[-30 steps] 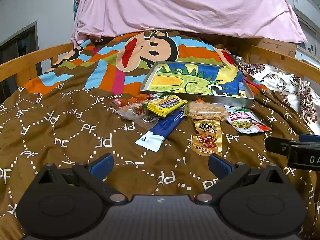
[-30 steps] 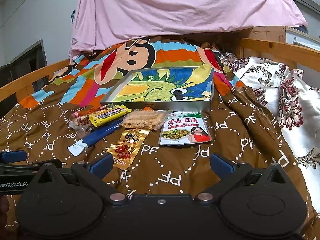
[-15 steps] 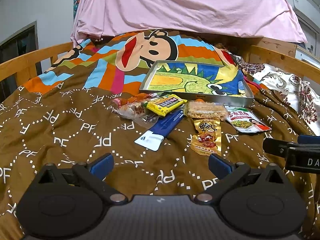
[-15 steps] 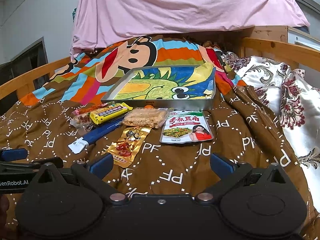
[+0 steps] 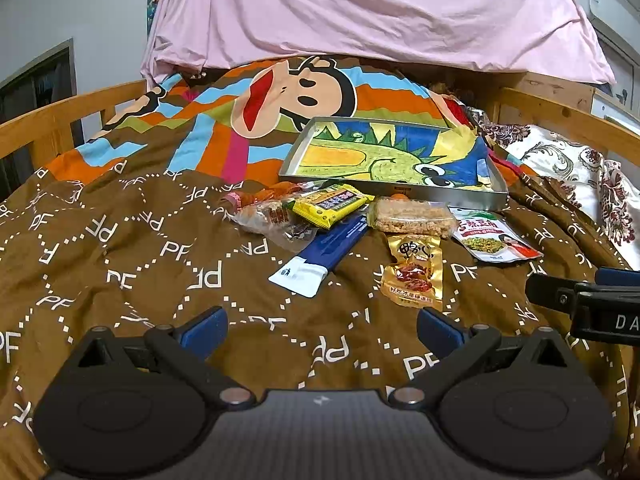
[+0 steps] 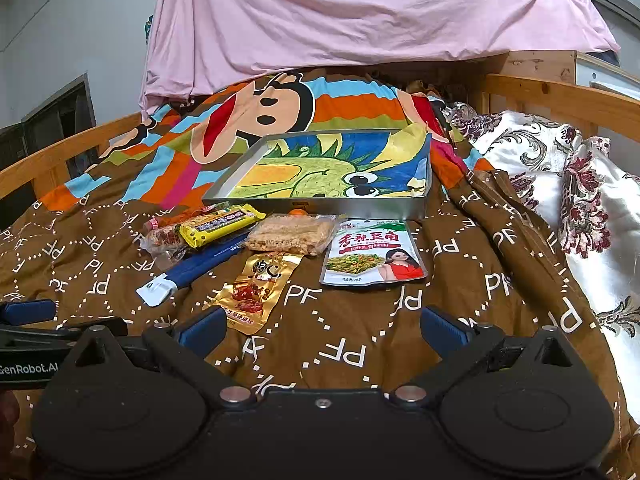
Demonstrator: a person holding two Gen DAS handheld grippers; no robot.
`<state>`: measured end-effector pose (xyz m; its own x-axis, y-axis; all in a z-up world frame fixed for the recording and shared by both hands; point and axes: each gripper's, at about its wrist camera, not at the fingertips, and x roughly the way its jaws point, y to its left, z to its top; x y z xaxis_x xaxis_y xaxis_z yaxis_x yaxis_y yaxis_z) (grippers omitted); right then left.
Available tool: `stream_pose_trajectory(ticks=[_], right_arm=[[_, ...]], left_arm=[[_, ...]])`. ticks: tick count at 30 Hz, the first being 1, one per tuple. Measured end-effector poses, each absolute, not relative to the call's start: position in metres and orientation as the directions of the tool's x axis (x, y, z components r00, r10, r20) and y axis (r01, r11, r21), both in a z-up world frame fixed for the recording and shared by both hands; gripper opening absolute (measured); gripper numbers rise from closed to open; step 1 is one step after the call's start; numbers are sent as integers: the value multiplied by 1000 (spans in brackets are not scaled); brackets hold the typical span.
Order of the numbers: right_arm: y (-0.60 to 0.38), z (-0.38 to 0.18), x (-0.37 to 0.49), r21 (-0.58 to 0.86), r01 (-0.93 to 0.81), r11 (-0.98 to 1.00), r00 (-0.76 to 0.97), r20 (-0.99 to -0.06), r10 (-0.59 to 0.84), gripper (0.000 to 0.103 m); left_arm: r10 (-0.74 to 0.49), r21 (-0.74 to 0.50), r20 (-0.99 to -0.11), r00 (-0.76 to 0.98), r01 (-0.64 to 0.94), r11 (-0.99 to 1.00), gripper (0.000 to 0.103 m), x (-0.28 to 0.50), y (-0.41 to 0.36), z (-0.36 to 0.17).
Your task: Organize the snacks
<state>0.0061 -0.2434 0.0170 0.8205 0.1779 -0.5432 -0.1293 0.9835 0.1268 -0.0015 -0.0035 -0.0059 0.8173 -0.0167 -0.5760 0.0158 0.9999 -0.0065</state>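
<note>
Several snack packets lie on a brown quilt in front of a metal tray [image 5: 460,199] [image 6: 424,204] lined with a dragon picture. Among them are a gold pouch [image 5: 414,270] [image 6: 256,284], a blue and white stick pack [image 5: 324,254] [image 6: 192,266], a yellow bar [image 5: 330,204] [image 6: 220,224], a clear pack of crispy cake [image 5: 412,216] [image 6: 292,234] and a white and green pouch [image 5: 494,238] [image 6: 372,254]. My left gripper [image 5: 320,328] is open, short of the packets. My right gripper [image 6: 322,326] is open too, with nothing between its fingers.
Wooden bed rails [image 5: 60,120] [image 6: 560,98] run along both sides. A pink sheet [image 5: 360,12] hangs at the back. A white floral cover [image 6: 580,184] lies at the right. The other gripper shows at each view's side edge.
Both views have shifted slightly; the right gripper has edged a little nearer the snacks. Nothing has been picked up and both grippers stay open.
</note>
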Motion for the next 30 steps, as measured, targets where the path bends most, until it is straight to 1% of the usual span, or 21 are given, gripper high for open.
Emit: stream_pose_trajectory(ticks=[16,22,30], right_arm=[[-244,16,7,128,-129,983,819,-545,179,102],[-244,16,7,128,-130,983,819,-545,179,102],[-243,14,6,119,-130,984,822,-542,174,102]], left_arm=[[-29,-12,-595,803,27,1000,103,2,-1,-8],[-16,-5,-601,799,16,1000,103,5,-1,-7],[-32,-34,-615,788,14,999,103,8,4,-8]])
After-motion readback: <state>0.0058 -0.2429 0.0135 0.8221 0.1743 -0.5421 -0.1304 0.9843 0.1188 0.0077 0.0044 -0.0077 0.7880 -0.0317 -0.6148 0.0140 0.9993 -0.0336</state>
